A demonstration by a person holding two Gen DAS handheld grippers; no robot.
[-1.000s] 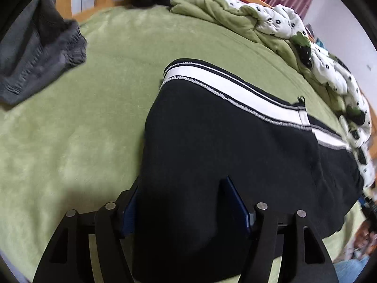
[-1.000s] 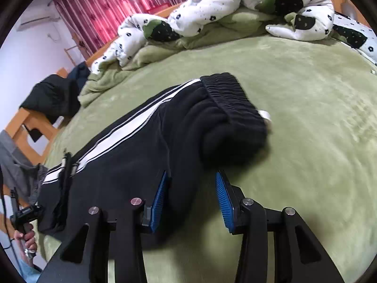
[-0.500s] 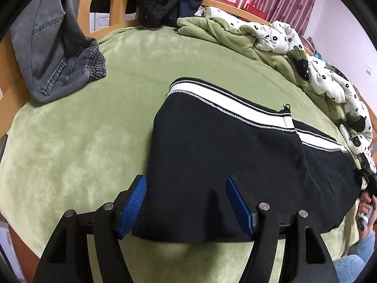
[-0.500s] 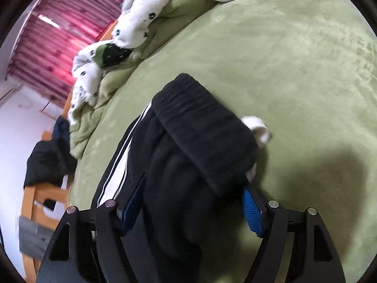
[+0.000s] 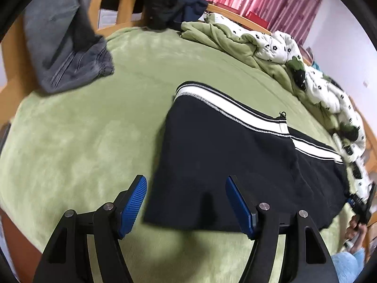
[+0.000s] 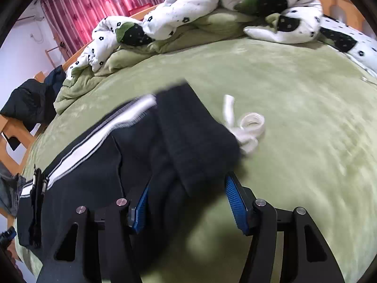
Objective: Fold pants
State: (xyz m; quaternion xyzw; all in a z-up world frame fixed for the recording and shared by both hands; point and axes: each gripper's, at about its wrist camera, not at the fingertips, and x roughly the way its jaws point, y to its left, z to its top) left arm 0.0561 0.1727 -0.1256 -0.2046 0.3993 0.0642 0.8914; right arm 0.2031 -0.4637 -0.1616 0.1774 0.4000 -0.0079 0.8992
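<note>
Black pants with white side stripes [image 5: 221,155] lie folded on the green bed blanket [image 5: 82,141]. My left gripper [image 5: 186,200] is open just above their near edge, jaws wide and holding nothing. In the right wrist view the pants' waistband end [image 6: 188,136] lies bunched, with its white drawstring [image 6: 245,127] loose on the blanket. My right gripper [image 6: 188,205] is open around the waistband's near edge, with cloth between the blue pads but not pinched.
Grey jeans [image 5: 68,47] hang over the wooden bed frame at the left. A rumpled white and green quilt [image 6: 212,18] lines the far side of the bed. Dark clothes [image 6: 30,103] lie on the frame. A person's hand [image 5: 355,228] shows at the right edge.
My left gripper has let go of the pants' edge and drawn back and up. My right gripper has opened off the waistband, which dropped flat, and the drawstring now shows.
</note>
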